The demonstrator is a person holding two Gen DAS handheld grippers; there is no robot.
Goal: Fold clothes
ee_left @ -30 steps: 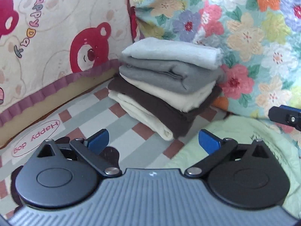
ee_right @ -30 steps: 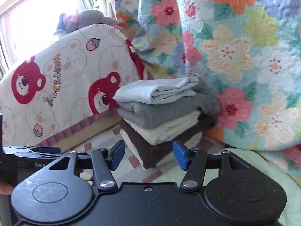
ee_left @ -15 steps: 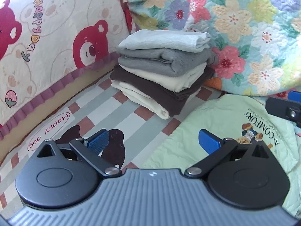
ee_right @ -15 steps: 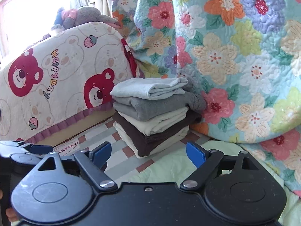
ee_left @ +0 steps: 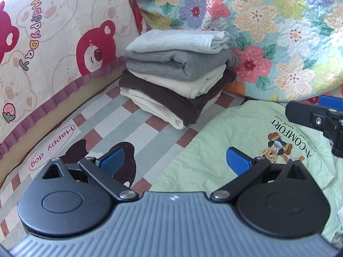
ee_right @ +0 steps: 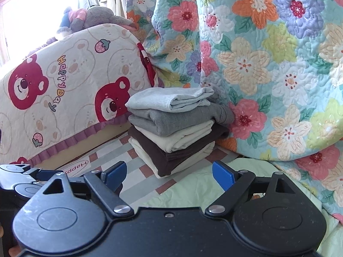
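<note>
Two black hand-held grippers with blue finger pads tilt downward over a bed: the left gripper point(ee_left: 174, 160) and the right gripper point(ee_right: 169, 172) both stand spread wide, with nothing between their pads. The right one's tip also shows at the right edge of the left wrist view, over the shirt. Below them a pale green cotton T-shirt point(ee_left: 253, 132), printed with a small cartoon bear and lettering, lies loosely spread and creased on the near right part of the bed. Towards the far edge, a neat stack of five folded garments point(ee_right: 173, 128) sits in the corner: light grey on top, then darker grey knit, cream, dark brown and cream. The bed sheet point(ee_left: 120, 128) is striped in grey and white with brick-red squares. A cream quilted cover with red bears and a purple frill point(ee_right: 64, 90) lines the left side; a quilted floral blanket point(ee_right: 268, 64) hangs behind. A grey plush toy point(ee_right: 94, 18) rests by a bright window.
</note>
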